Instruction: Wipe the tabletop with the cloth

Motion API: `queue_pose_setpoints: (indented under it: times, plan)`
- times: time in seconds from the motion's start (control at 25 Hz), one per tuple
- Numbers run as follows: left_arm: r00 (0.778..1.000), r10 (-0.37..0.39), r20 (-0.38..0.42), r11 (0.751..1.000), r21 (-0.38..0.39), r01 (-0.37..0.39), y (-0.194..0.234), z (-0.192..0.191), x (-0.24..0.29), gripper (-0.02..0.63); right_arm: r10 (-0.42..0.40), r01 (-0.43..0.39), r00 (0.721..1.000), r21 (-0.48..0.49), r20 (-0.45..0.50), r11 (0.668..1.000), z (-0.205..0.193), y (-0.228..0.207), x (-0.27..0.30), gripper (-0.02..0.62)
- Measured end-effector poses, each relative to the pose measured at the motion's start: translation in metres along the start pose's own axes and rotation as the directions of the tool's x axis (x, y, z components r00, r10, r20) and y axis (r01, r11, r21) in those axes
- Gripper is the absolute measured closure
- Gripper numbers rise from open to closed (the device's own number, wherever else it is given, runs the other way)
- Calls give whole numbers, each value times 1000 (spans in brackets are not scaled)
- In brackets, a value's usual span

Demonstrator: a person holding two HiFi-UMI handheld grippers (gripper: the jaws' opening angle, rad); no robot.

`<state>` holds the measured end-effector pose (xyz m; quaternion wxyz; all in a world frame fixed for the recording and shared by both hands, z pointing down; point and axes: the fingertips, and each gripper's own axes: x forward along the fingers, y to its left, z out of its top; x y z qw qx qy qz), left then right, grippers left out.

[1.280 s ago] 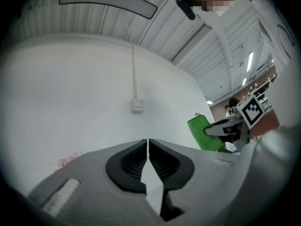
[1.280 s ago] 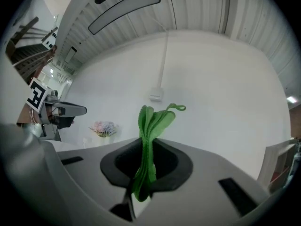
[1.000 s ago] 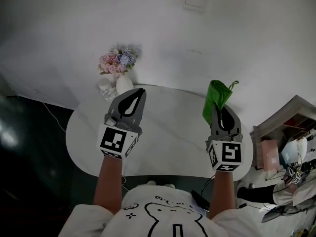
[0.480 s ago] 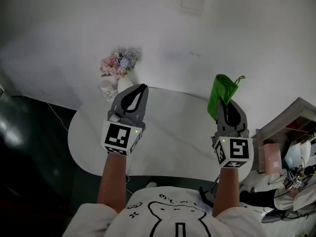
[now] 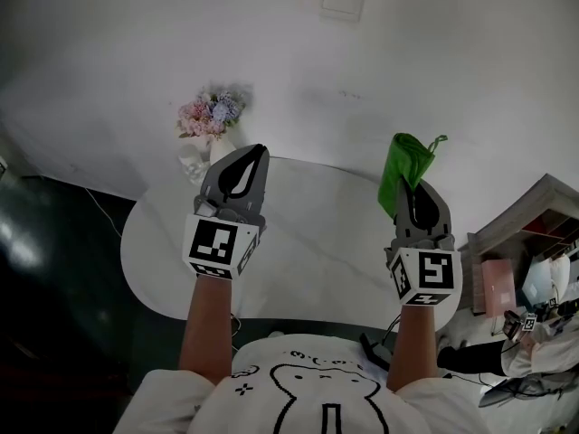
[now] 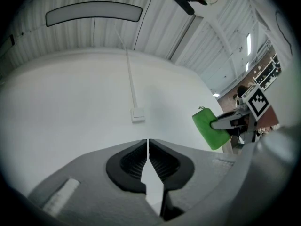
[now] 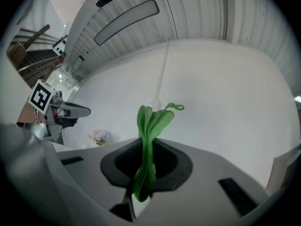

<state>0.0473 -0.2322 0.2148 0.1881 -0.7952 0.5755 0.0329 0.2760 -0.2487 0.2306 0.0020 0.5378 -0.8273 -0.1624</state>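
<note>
Green cloth (image 7: 149,140) pinched in R gripper (image 5: 419,208) – held above table (image 5: 308,242); L gripper (image 5: 246,165) jaws closed, empty.

The folded green cloth (image 5: 404,165) looks soft and matt. The oval white tabletop (image 5: 317,233) is smooth and faintly glossy. The left gripper (image 6: 148,142) and right gripper (image 7: 146,142) are matt grey plastic.

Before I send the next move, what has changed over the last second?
The right gripper has edged slightly up and forward, carrying the green cloth. Nothing taken or released: it stays shut on the cloth above the tabletop; the left gripper stays shut and empty.
</note>
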Motion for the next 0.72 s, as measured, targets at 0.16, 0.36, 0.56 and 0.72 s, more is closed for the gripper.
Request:
queue_pose_setpoints:
  times: [0.16, 0.36, 0.56, 0.72]
  plan:
    - [1000, 2, -1, 1000, -5, -2, 0, 0, 0, 586, -1, 1, 1000, 2, -3, 1000, -2, 0, -1, 554]
    - [1000, -2, -4, 1000, -6, 2, -2, 1, -1, 586, -9, 9, 1000, -5, -3, 1000, -1, -1, -3, 554]
    - [1000, -9, -7, 1000, -1, 9, -4, 0, -2, 586, -10, 10, 1000, -10, -2, 1000, -1, 0, -5, 554]
    - [1000, -14, -5, 1000, -1, 14, -4, 1, -4, 586, -11, 11, 1000, -12, 0, 1000, 0, 2, -6, 554]
